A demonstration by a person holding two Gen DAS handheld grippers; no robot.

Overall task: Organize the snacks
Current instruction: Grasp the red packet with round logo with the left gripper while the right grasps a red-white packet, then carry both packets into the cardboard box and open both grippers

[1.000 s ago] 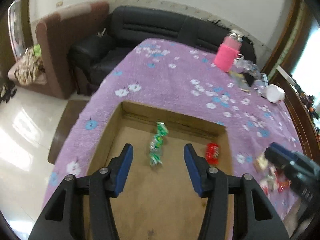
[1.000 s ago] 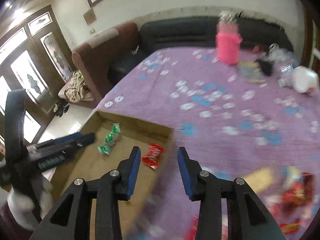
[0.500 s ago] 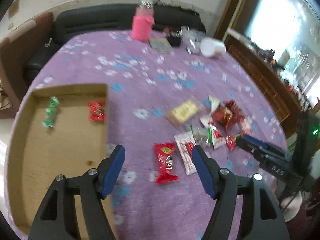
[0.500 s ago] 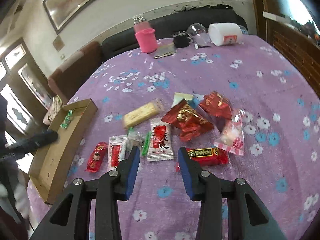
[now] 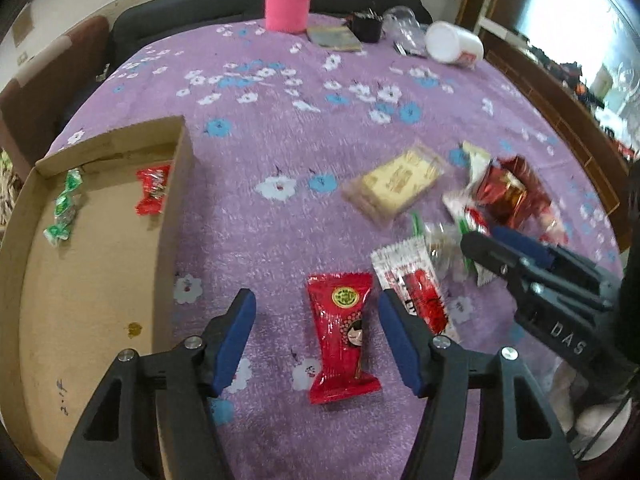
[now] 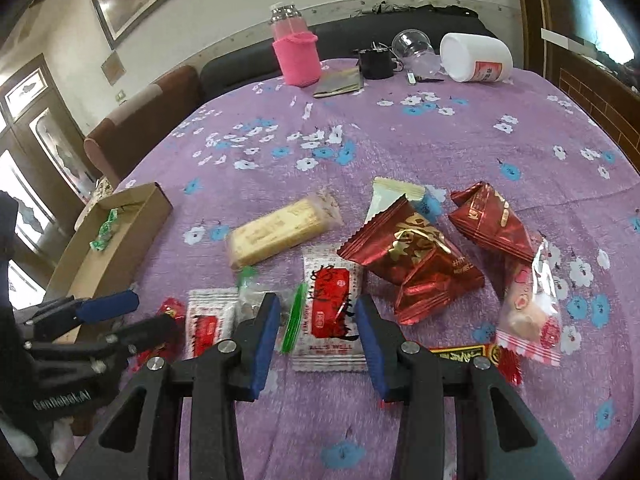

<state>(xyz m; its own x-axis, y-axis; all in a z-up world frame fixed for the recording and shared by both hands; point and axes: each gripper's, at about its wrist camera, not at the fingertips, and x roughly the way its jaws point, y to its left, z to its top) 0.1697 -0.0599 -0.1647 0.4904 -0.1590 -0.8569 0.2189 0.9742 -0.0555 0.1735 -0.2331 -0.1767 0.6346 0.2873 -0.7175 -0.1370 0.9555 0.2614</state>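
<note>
Several snack packets lie on the purple flowered tablecloth. My left gripper is open, its fingers on either side of a red packet. A cardboard box to the left holds a green candy strip and a red candy. My right gripper is open over a white packet with a red label. A yellow biscuit pack, two dark red foil bags, a pink-and-clear packet and a smaller white-red packet lie around it.
At the table's far side stand a pink sleeved bottle, a black cup, a clear glass and a tipped white jar. A dark sofa and a brown armchair lie beyond the table.
Both grippers swung from the cardboard box over to the snack pile and came down closer. The left now straddles the red packet, the right the white packet.
</note>
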